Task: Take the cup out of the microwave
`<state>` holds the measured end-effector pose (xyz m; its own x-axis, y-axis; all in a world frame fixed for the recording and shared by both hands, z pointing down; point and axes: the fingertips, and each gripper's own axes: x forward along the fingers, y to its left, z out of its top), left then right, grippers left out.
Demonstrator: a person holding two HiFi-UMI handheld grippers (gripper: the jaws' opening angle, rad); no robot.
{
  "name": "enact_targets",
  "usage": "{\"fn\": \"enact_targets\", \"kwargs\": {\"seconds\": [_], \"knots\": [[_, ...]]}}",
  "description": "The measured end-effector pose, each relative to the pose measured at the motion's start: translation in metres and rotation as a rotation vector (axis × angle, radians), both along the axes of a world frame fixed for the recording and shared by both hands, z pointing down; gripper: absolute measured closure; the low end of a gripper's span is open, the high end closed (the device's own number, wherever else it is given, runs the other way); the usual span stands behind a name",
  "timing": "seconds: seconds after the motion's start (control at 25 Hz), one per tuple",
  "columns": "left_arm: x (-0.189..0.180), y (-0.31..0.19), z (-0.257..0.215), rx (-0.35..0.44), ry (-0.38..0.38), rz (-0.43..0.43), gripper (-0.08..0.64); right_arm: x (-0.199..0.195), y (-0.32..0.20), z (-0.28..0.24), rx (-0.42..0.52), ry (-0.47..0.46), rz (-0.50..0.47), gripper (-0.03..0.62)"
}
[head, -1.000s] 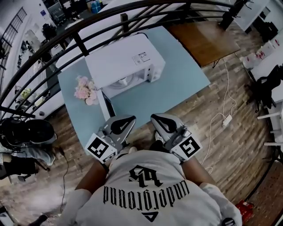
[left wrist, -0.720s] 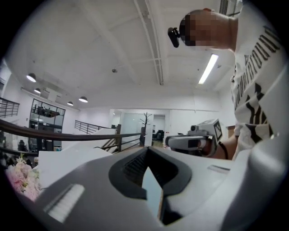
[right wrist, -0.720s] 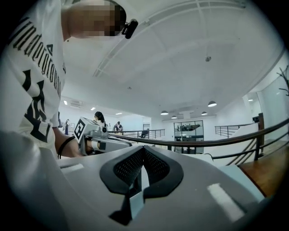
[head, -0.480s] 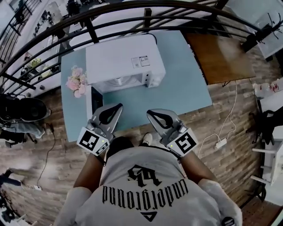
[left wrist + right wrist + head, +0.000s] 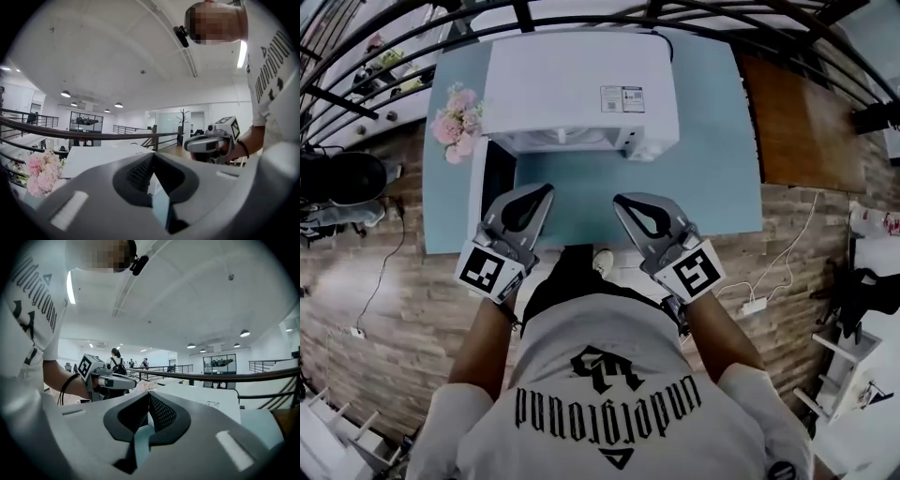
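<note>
The white microwave [image 5: 581, 89] stands at the back of a light blue table [image 5: 712, 178], its door [image 5: 492, 183] swung open to the left. A pale round shape [image 5: 562, 138] shows in the cavity's opening; I cannot tell whether it is the cup. My left gripper [image 5: 546, 190] is over the table's front edge beside the open door, shut and empty. My right gripper [image 5: 619, 200] is level with it to the right, also shut on nothing. In the left gripper view the jaws [image 5: 152, 157] meet before the microwave [image 5: 98, 159]. The right gripper view [image 5: 149, 394] shows the same.
Pink flowers [image 5: 455, 122] sit on the table left of the microwave. A black railing [image 5: 581, 11] curves behind the table. A brown wooden table [image 5: 802, 122] adjoins on the right. A power strip with cable [image 5: 752, 306] lies on the brick-patterned floor.
Both grippers have moved forward and down, from in front of the table to over its front edge. The microwave now faces me squarely and nearer. The jaws stayed shut.
</note>
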<state>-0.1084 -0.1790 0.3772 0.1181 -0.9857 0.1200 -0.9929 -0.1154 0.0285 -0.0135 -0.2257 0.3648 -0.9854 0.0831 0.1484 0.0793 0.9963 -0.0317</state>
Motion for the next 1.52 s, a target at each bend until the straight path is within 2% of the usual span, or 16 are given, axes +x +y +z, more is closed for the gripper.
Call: {"fn": "enact_targets", "kwargs": {"seconds": [0.16,0.28,0.36,0.6,1.08,1.52], "knots": [[-0.005,-0.011,0.024,-0.076,0.050,-0.041,0.511,-0.014,-0.009,0.032,-0.028,0.040,-0.028,0.588],[-0.014,-0.014,0.041,-0.104,0.019,-0.062,0.510,-0.028,-0.011,0.049,-0.045,0.053,-0.046,0.586],[-0.018,-0.017,0.052,-0.120,0.028,-0.072,0.510,-0.037,-0.014,0.059,-0.061,0.059,-0.049,0.586],[-0.030,-0.031,0.082,-0.128,0.064,-0.094,0.509,-0.060,-0.027,0.094,-0.074,0.080,-0.069,0.575],[-0.059,-0.046,0.129,-0.137,0.078,-0.148,0.510,-0.094,-0.034,0.164,-0.088,0.135,-0.100,0.514],[-0.082,-0.051,0.163,-0.153,0.088,-0.176,0.510,-0.134,-0.049,0.211,-0.109,0.153,-0.074,0.485]]}}
